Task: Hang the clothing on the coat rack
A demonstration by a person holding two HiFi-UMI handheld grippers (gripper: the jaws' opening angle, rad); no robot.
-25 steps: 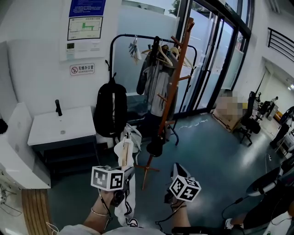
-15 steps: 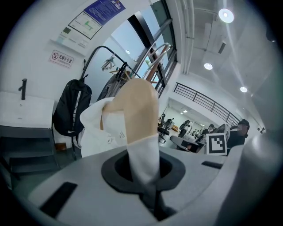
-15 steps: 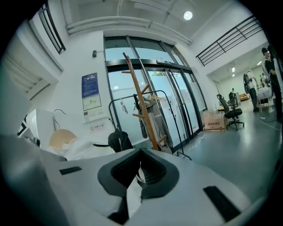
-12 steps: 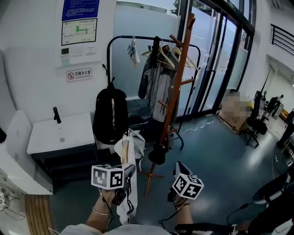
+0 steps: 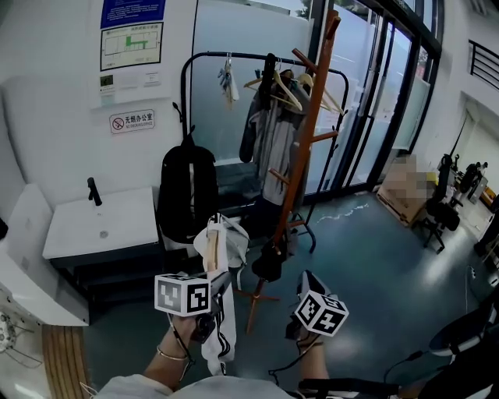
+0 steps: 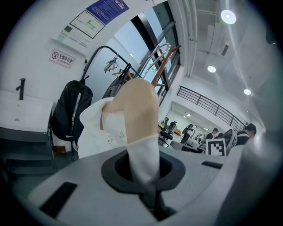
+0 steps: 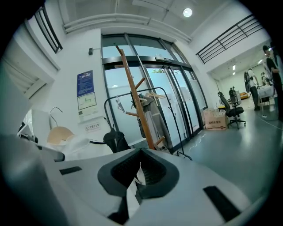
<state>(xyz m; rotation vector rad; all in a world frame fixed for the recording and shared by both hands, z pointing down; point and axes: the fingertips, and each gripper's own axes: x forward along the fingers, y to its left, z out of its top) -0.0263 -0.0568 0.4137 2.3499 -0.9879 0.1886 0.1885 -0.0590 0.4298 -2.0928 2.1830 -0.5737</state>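
Garment (image 5: 221, 343) white, soft, light, draped on wooden hanger (image 5: 212, 248) clamped in my left gripper (image 6: 146, 194), near-left of coat rack (image 5: 304, 148). Carry by hanger, not cloth. Right gripper (image 7: 137, 178) jaws closed.

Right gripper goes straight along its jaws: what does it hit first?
Probably the coat rack pole, dead ahead of the right gripper with nothing nearer in line; depth is unclear.

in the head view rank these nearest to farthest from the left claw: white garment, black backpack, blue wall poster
1. White fabric garment on a tan wooden hanger: clamped in the left claw, right at it.
2. Black fabric backpack: hanging behind it, slightly left.
3. Blue rectangular paper poster: high on the white wall, farthest.
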